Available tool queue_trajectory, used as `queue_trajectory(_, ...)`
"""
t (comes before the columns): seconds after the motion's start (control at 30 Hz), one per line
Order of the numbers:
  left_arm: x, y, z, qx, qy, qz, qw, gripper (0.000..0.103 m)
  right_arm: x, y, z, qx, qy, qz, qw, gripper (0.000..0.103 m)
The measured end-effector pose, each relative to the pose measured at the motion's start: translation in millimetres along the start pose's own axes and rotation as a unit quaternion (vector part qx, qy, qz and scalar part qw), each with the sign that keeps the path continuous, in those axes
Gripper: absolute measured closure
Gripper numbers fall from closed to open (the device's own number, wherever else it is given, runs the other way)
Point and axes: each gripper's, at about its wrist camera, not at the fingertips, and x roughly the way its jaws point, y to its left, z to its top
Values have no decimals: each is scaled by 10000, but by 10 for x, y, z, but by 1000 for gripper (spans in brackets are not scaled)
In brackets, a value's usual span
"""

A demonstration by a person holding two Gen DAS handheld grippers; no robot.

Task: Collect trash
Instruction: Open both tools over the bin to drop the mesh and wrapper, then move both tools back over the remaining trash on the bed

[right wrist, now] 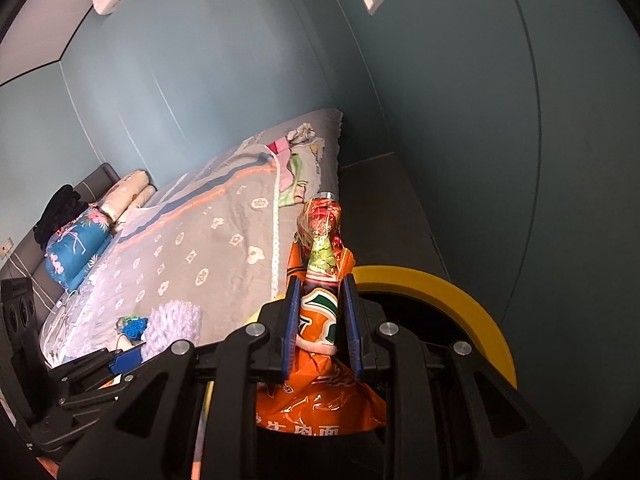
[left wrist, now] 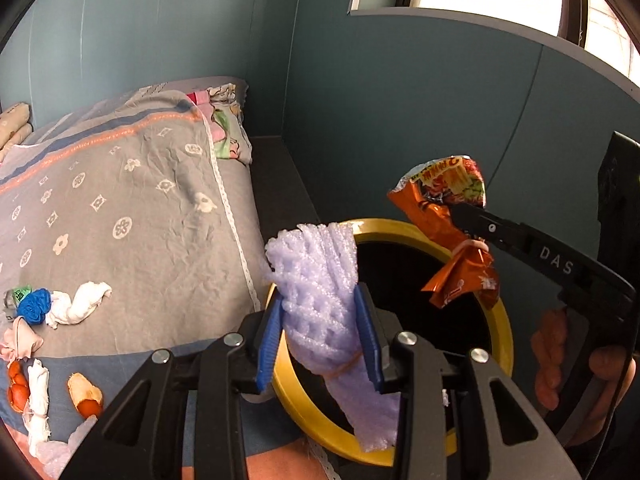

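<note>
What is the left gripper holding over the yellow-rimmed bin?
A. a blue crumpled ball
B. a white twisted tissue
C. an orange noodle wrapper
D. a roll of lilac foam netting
D: the left gripper is shut on the lilac foam netting, above the yellow-rimmed bin.

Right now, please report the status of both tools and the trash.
Left tool shut on purple foam net. Right tool shut on orange noodle wrapper. Both over yellow-rimmed bin. Path unobstructed.
</note>
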Motion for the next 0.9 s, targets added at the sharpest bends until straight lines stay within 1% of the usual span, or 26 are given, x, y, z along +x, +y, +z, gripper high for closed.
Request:
queue_trajectory(0.1,-3,15,3,-33,13,-30,10000,63,-2,-6,-11,26,-37,-109,9999,80)
queue_trajectory(0.17,-8,16,0,-63,12,-15,10000,56,-1,-31,-20,52,-32,-104,9999,77)
queue_trajectory(0.2,-13,22,0,-83,13,8,10000,55,1,-31,-17,62,-39,-101,9999,76)
queue_trajectory(0.27,-18,35,4,-136,8,29,9999,49,0,-28,-13,67,-75,-132,9999,73)
queue_trajectory(0.33,-34,54,0,-191,9,27,9998,45,-11,-34,-7,105,-108,-142,9998,66)
queue_trajectory(0.47,-103,141,-2,-339,-29,41,9994,37,-33,-42,-1,169,-153,-149,9996,60)
queue_trajectory(0.53,-151,203,1,-410,-74,64,9991,32,-58,-45,2,167,-180,-125,9996,55)
queue_trajectory(0.57,-182,239,4,-435,-122,128,9989,28,-74,-48,7,151,-191,-110,9996,53)
queue_trajectory(0.63,-241,316,11,-489,-199,256,9983,25,-97,-22,12,101,-218,-52,9997,46)
queue_trajectory(0.73,-333,444,42,-547,-321,492,9968,19,-108,65,44,-46,-256,76,9996,40)
queue_trajectory(0.87,-510,640,61,-602,-536,770,9938,15,-129,272,61,-319,-300,225,9988,33)
queue_trajectory(0.9,-548,690,60,-620,-569,833,9930,15,-129,272,61,-319,-300,225,9988,30)
